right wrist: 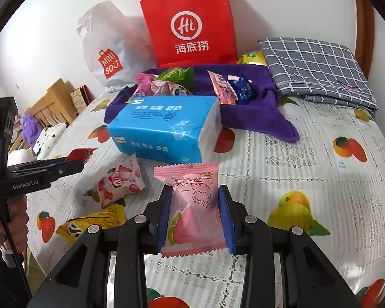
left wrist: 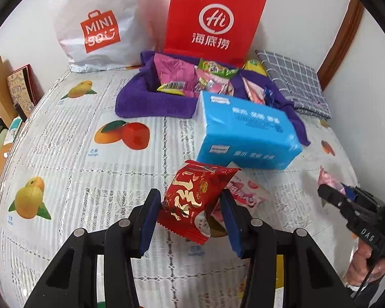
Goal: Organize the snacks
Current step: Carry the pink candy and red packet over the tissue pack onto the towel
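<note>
Clearly both packets are lifted off the bench (right wrist: 333,179), so the risk now lies in the carry. On the left, the left hand-held gripper (left wrist: 190,202) is clamped on a red snack packet (left wrist: 192,200), its pads pinching only the puffed sides, and the packet sits tilted between them; it could swivel or slip out if swung quickly. Just right of it lie a pink-and-white strawberry packet (right wrist: 122,179) and a yellow packet (right wrist: 95,222), loose on the cloth and easy to knock. Further right, the right hand-held gripper (right wrist: 195,214) is closed on a pink peach packet (right wrist: 192,210), held upright across its middle, a steadier hold by my judgement. Ahead of both stands the blue tissue pack (right wrist: 164,128), directly between the grippers and the purple towel (right wrist: 256,118) where other snacks already sit; a low path would clip it. Open room lies to the right of the tissue pack, before the grey checked cloth (right wrist: 315,71).
</note>
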`<move>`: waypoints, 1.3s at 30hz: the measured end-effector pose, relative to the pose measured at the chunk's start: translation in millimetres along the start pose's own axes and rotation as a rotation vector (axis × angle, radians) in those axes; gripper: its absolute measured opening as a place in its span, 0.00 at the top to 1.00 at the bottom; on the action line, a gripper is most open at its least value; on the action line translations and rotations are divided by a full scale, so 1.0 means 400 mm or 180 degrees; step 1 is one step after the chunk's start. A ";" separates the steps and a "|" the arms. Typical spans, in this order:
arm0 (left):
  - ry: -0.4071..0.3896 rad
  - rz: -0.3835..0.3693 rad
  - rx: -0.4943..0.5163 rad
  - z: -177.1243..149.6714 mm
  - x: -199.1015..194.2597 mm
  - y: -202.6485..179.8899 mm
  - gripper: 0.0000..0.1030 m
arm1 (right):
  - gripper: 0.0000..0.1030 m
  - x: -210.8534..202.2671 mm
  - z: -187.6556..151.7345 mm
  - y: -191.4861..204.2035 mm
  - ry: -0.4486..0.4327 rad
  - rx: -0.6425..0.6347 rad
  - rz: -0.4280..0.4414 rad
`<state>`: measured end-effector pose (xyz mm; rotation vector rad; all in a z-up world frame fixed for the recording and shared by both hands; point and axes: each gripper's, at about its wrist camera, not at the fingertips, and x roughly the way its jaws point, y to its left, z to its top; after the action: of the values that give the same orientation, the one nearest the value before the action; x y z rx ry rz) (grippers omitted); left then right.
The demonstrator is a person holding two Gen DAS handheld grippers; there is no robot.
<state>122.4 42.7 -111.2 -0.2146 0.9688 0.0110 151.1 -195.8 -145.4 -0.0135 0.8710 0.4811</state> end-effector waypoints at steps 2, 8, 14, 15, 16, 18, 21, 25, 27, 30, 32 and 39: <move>-0.0021 -0.0020 -0.0014 0.005 -0.009 -0.007 0.56 | 0.66 -0.009 0.005 0.006 -0.0011 -0.0043 0.0006; -0.0063 -0.0088 -0.0043 0.023 -0.017 -0.030 0.56 | 0.66 -0.023 0.023 0.015 -0.0012 -0.0088 0.0046; -0.0048 -0.0240 -0.0036 0.024 -0.015 -0.040 0.56 | 0.66 -0.038 0.040 0.019 -0.0052 -0.0013 0.0017; -0.0035 -0.0255 -0.0025 0.026 -0.013 -0.042 0.56 | 0.66 -0.040 0.041 0.020 -0.0065 0.0006 0.0005; -0.0018 -0.0271 -0.0001 0.027 -0.011 -0.045 0.56 | 0.66 -0.042 0.041 0.021 -0.0075 0.0038 -0.0009; 0.0000 -0.0295 0.0062 0.030 -0.010 -0.050 0.56 | 0.66 -0.043 0.043 0.023 -0.0087 0.0099 -0.0012; 0.0005 -0.0372 0.0155 0.039 -0.013 -0.053 0.56 | 0.66 -0.046 0.048 0.026 -0.0111 0.0222 -0.0031; -0.0055 -0.0494 0.0244 0.050 -0.028 -0.042 0.56 | 0.66 -0.058 0.056 0.032 -0.0166 0.0409 -0.0061; -0.0070 -0.0546 0.0271 0.054 -0.032 -0.031 0.56 | 0.66 -0.066 0.058 0.035 -0.0201 0.0504 -0.0078; -0.0049 -0.0621 0.0337 0.056 -0.030 -0.014 0.56 | 0.66 -0.078 0.063 0.040 -0.0271 0.0641 -0.0148; -0.0047 -0.0652 0.0362 0.059 -0.030 0.001 0.56 | 0.66 -0.087 0.064 0.041 -0.0321 0.0763 -0.0184; -0.0012 -0.0893 0.0499 0.060 -0.037 0.031 0.56 | 0.66 -0.123 0.060 0.056 -0.0438 0.1103 -0.0244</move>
<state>132.5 60.6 -88.2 -0.2040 0.9243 -0.3206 132.7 -190.6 -89.6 0.2997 0.8060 0.2515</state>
